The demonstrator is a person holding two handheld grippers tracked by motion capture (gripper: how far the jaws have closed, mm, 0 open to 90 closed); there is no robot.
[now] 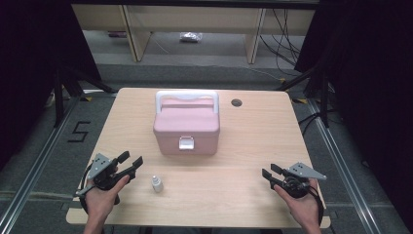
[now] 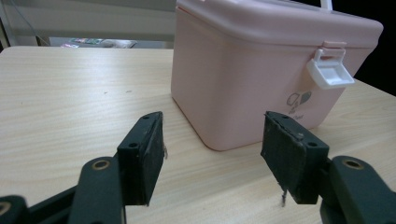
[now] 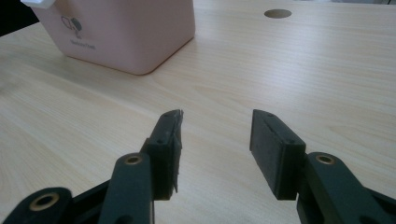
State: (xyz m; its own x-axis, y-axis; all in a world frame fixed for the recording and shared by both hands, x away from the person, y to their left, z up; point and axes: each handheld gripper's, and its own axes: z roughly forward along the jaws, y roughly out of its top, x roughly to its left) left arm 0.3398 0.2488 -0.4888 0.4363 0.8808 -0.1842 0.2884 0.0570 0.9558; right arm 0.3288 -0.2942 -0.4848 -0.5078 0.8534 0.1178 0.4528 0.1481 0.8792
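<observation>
A pink lidded box (image 1: 187, 128) with a white handle and a white front latch (image 1: 186, 143) stands on the wooden table (image 1: 234, 161), lid down. A small white bottle (image 1: 156, 184) stands upright in front of it, to the left. My left gripper (image 1: 132, 161) is held near the front left corner, open, with nothing between its pads; ahead of it the left gripper view has the box (image 2: 261, 74) and its latch (image 2: 329, 71). My right gripper (image 1: 271, 171) sits near the front right, open and empty, pointing toward the box (image 3: 126, 32).
A round cable hole (image 1: 236, 102) lies in the table's back right part. Bare wood spreads between the two grippers. Beyond the table stand wooden furniture legs, loose cables and dark curtains on both sides.
</observation>
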